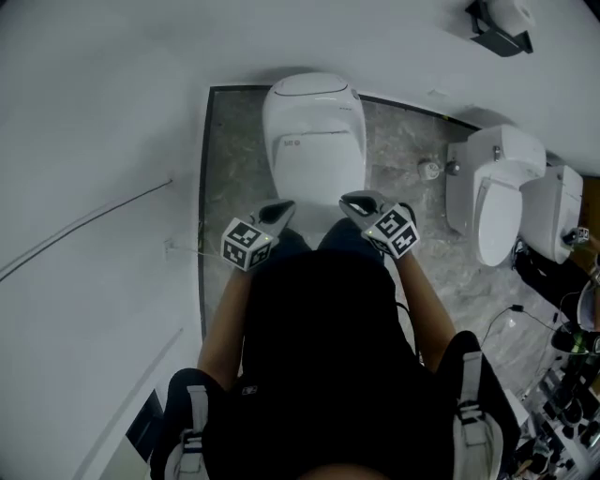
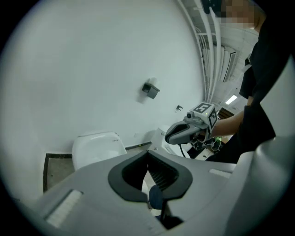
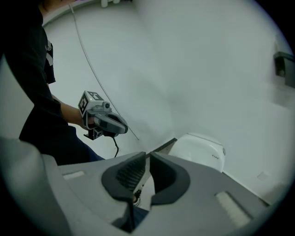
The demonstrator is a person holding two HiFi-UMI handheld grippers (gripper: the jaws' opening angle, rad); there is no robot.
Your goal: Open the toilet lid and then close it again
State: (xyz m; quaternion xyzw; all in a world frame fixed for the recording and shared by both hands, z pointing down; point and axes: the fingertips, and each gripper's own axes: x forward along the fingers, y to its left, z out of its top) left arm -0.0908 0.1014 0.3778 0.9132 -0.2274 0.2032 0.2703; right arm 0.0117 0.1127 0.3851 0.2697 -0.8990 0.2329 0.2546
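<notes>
The white toilet (image 1: 314, 141) stands against the wall with its lid down; it also shows as the toilet (image 2: 97, 147) and the toilet (image 3: 203, 152) in the gripper views. Both grippers hang in the air in front of the person's body, above the toilet's front end and touching nothing. My left gripper (image 1: 277, 214) (image 2: 148, 156) has its jaws pressed together and empty. My right gripper (image 1: 356, 201) (image 3: 147, 159) shows a thin slit between its pads with nothing in it. Each gripper view also catches the other one: the right gripper (image 2: 184, 131) and the left gripper (image 3: 108, 122).
Two more white toilets (image 1: 497, 187) (image 1: 553, 211) stand at the right on the grey marble floor (image 1: 234, 159). A small round object (image 1: 429, 170) lies on the floor between. A black fixture (image 1: 502, 28) (image 2: 150, 90) hangs on the wall. Cables and clutter (image 1: 562, 394) sit at lower right.
</notes>
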